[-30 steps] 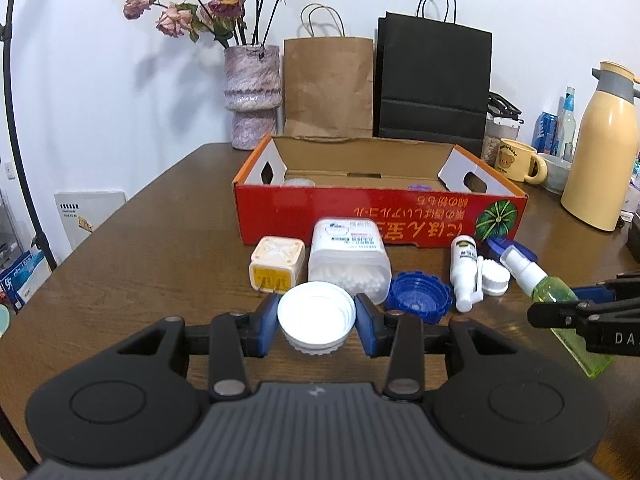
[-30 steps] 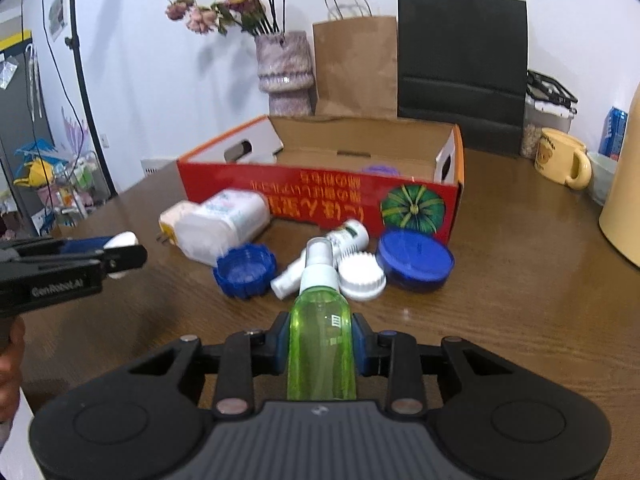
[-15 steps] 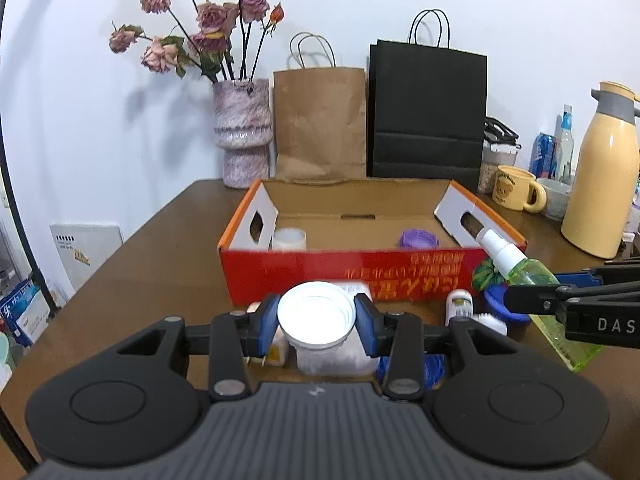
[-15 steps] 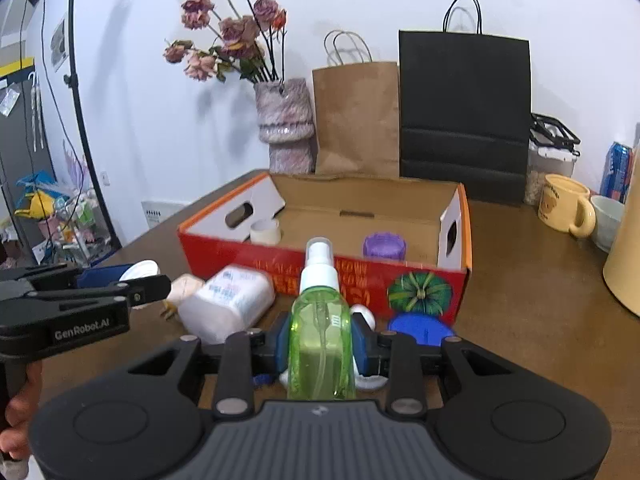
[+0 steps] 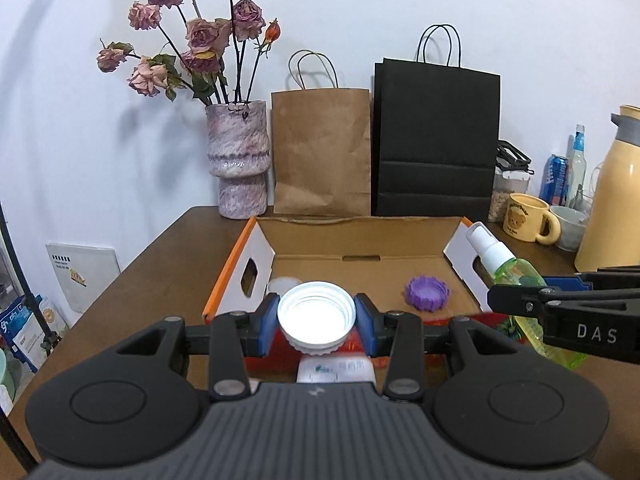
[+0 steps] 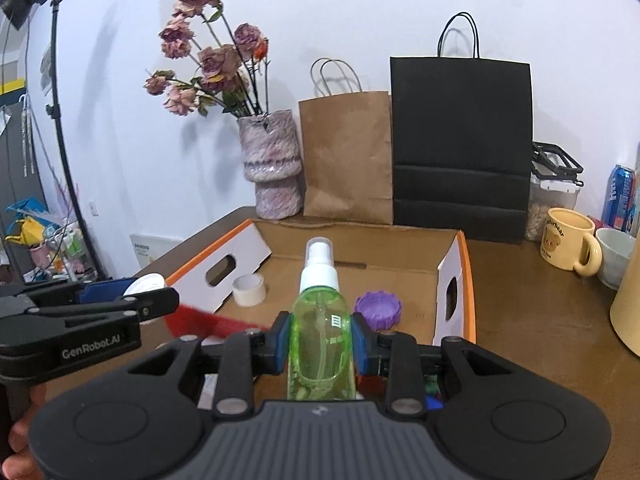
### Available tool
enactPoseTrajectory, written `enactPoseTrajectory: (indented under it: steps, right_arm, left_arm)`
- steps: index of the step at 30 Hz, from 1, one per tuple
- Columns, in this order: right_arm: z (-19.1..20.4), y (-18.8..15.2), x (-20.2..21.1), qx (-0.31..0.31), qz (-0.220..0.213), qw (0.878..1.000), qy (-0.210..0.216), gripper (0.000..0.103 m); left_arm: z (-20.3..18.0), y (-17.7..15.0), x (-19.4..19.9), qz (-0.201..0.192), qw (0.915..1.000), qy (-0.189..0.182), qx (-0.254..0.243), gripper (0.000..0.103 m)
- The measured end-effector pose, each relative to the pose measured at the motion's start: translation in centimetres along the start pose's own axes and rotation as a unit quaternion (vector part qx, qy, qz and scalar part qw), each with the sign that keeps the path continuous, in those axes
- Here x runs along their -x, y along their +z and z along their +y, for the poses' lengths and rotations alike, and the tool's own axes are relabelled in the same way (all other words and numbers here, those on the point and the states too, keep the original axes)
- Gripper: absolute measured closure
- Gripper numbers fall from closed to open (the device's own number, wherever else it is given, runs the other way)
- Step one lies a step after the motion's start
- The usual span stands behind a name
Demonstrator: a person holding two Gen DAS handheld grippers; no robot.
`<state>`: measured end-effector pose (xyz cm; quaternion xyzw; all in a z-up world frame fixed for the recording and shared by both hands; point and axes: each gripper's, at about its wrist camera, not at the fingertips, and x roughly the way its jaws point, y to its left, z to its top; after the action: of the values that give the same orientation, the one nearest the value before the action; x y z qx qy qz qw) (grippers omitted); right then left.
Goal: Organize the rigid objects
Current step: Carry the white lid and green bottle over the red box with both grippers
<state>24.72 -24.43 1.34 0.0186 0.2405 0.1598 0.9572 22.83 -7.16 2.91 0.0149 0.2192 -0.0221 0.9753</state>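
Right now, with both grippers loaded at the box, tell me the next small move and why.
Probably carry the left gripper forward over the near wall of the cardboard box, then lower it. Its jaws clamp the white cap just short of the box floor, where a purple cap and a small white jar already lie. The right gripper holds the green spray bottle and can follow.

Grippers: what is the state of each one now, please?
Left gripper: jaws closed on the white cap.
Right gripper: jaws closed on the green spray bottle.
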Motion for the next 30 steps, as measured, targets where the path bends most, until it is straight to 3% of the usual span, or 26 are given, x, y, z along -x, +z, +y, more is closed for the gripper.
enactPoseTrajectory:
  steps: [30]
  right_arm:
    - [-5.0,3.6,-10.5,-0.025,-0.026,0.998,-0.059,0.073]
  left_arm:
    - [-1.5,4.9,-12.0,0.011,0.9994,0.023,0.025,0.062]
